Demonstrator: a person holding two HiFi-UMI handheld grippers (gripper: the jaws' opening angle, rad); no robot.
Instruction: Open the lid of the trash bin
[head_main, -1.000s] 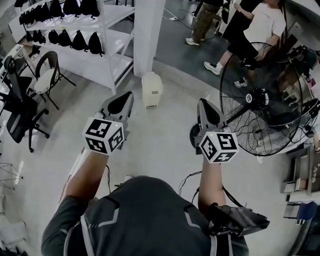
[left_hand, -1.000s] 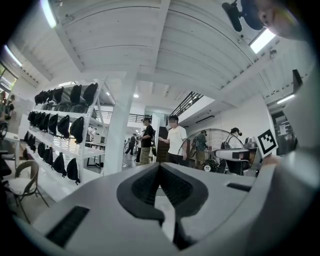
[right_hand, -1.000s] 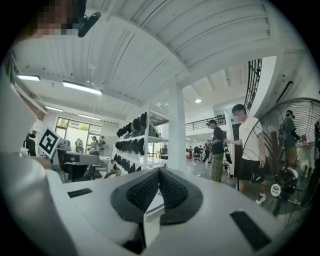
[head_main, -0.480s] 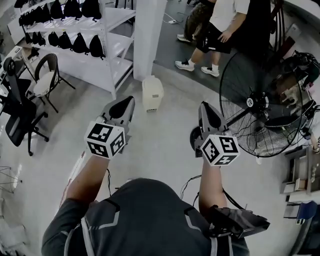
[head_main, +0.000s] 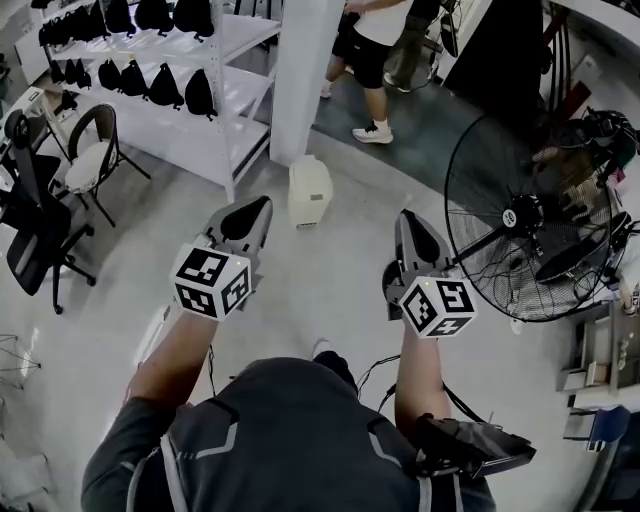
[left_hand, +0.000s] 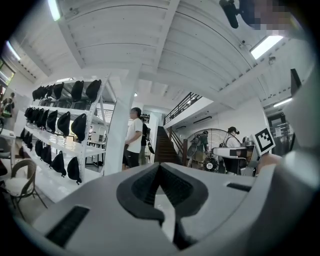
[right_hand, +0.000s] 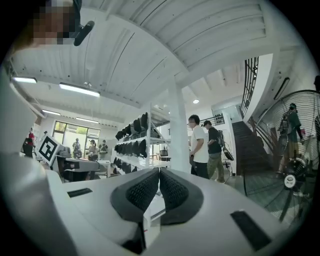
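White trash bin (head_main: 308, 190) stands on the floor with its lid down, near the pillar (head_main: 300, 70) base. Left gripper (head_main: 258, 208) and right gripper (head_main: 407, 222) are apart from it, jaws together, holding nothing. Shelf rack (head_main: 190, 95) bounds the left, floor fan (head_main: 530, 220) the right.

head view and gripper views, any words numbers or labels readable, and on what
No readable text in any view.
left marker cube and right marker cube: black-and-white square patterns only, no letters.
fan hub badge: too small to read.
trash bin: no print visible.
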